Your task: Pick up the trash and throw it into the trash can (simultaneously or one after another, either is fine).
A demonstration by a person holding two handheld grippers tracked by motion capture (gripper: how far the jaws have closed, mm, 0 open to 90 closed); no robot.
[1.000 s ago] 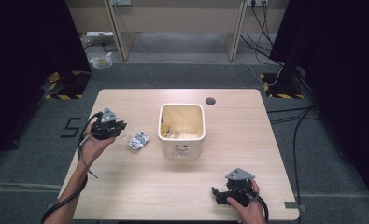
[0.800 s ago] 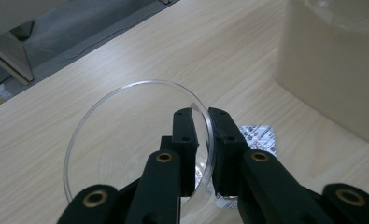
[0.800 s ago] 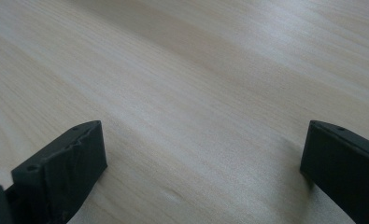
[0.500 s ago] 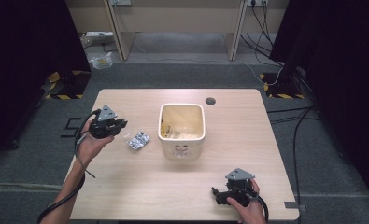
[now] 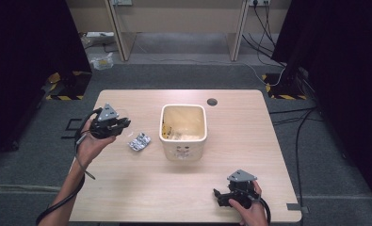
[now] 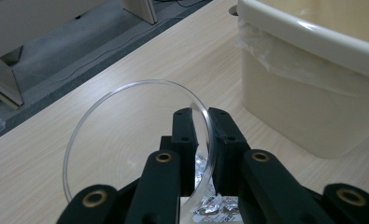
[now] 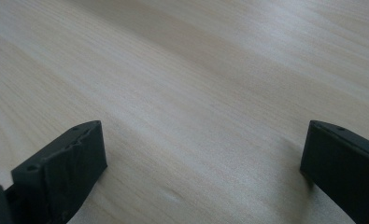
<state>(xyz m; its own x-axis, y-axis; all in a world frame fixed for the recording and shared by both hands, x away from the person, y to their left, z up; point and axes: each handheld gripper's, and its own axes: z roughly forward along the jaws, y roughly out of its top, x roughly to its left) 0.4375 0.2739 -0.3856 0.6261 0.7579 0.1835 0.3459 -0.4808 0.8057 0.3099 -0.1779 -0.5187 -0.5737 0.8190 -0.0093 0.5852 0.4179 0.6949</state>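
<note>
My left gripper [image 5: 122, 124] hovers above the table's left side, shut on the rim of a clear round dish [image 6: 126, 126], which its jaws pinch edge-on. Just below it lies a crumpled silver blister pack [image 5: 139, 141], seen under the jaws as foil [image 6: 219, 207]. A cream square bin [image 5: 183, 131] with a plastic liner stands at the table's middle, its wall [image 6: 313, 93] close on the right of the left gripper view. My right gripper [image 5: 220, 196] rests near the front right edge, open, with bare wood [image 7: 205, 121] between its jaws.
A dark round cable hole [image 5: 212, 101] sits in the table behind the bin. The light wood tabletop [image 5: 141, 183] ends at a front edge near the right gripper. Grey floor, cables and desk legs [image 5: 117, 33] lie beyond the far edge.
My left gripper has risen a little and shifted slightly toward the far left with the dish held. The right gripper has stayed in place.
</note>
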